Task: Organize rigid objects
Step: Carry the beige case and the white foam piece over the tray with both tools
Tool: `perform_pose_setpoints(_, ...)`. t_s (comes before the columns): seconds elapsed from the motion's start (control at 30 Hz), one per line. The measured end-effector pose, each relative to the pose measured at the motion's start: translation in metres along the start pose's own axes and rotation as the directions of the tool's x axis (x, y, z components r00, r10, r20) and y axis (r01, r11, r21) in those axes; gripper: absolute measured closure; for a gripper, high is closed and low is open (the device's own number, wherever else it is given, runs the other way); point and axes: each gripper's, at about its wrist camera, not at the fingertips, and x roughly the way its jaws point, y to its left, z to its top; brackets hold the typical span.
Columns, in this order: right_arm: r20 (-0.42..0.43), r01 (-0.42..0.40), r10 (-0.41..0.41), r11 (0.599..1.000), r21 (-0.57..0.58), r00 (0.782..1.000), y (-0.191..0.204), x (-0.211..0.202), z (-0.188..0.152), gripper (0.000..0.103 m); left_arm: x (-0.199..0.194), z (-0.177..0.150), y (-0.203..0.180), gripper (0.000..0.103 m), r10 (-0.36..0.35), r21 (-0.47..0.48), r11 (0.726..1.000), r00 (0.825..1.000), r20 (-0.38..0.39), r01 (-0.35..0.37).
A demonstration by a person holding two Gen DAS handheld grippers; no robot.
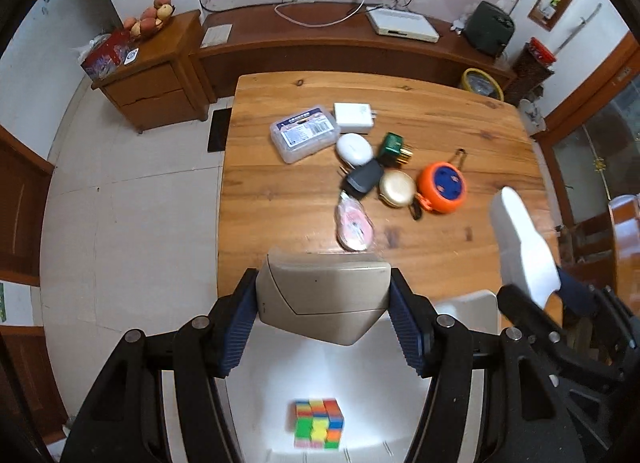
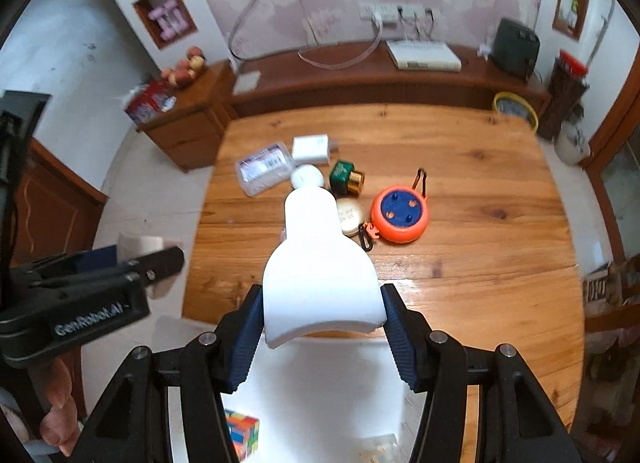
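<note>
while each hand-held gripper hangs over the white tray [image 1: 468, 305], your left [image 1: 323, 321] clamps a beige case [image 1: 320, 299] and your right [image 2: 320, 327] a white bottle [image 2: 316, 275], seemingly ready for binning.

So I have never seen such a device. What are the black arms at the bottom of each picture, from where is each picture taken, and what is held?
They are not robot arms. A person holds a two-finger gripper in each hand, and each carries a camera looking along its fingers.

In the left camera's picture, the left gripper clamps a beige box. In the right camera's picture, the right gripper clamps a white flared piece.

On the wooden table lie small items, among them a clear case and an orange round thing. Below the grippers, a colour cube sits in a white tray.
</note>
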Motion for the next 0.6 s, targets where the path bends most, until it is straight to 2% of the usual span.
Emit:
perform_pose_setpoints(0.27, 0.074, -0.010, 0.017, 0.996, -0.090, 0.997, 0.001, -0.059, -0.041, 0.045, -0.048, -0.047, -0.017, 0.037, 0.013, 0.020, 1.000, 0.998, 0.068, -0.014)
perform_pose_setpoints(0.6, 0.090, -0.007, 0.021, 0.988, -0.154, 0.996, 0.011, -0.089, -0.098, 0.046, -0.056, -0.101, -0.027, 0.037, 0.042, 0.046, 0.998, 0.997, 0.068, -0.045)
